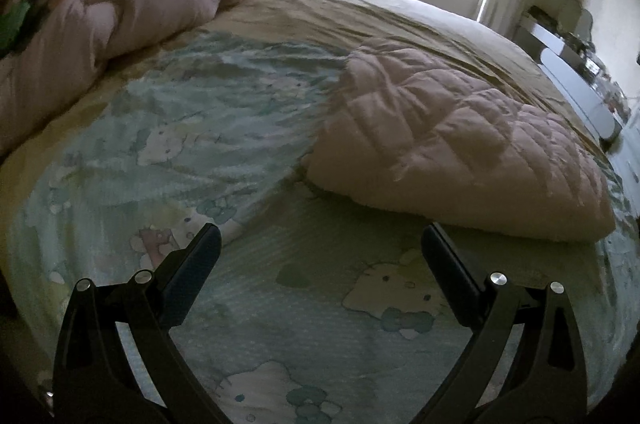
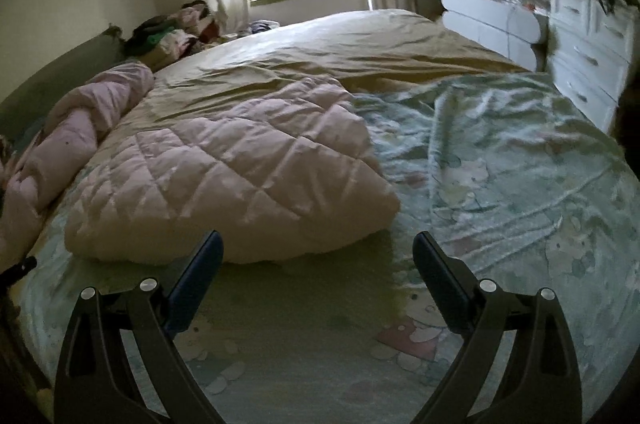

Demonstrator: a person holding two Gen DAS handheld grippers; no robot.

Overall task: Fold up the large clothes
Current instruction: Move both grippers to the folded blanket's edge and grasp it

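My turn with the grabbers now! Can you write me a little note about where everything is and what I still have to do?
Left gripper: open, holding nothing, hovering over the cartoon-cat sheet.
Right gripper: open, holding nothing, just short of the near edge of the pink quilted blanket.
The quilted blanket lies bunched in a puffy heap on the bed, partly on the cat sheet and partly on the tan bedspread. It looks roughly doubled over, not a neat fold.
A second pink blanket is rolled up along the headboard side, untouched.
Probably next: pinch the heap's near corners and finish the fold.
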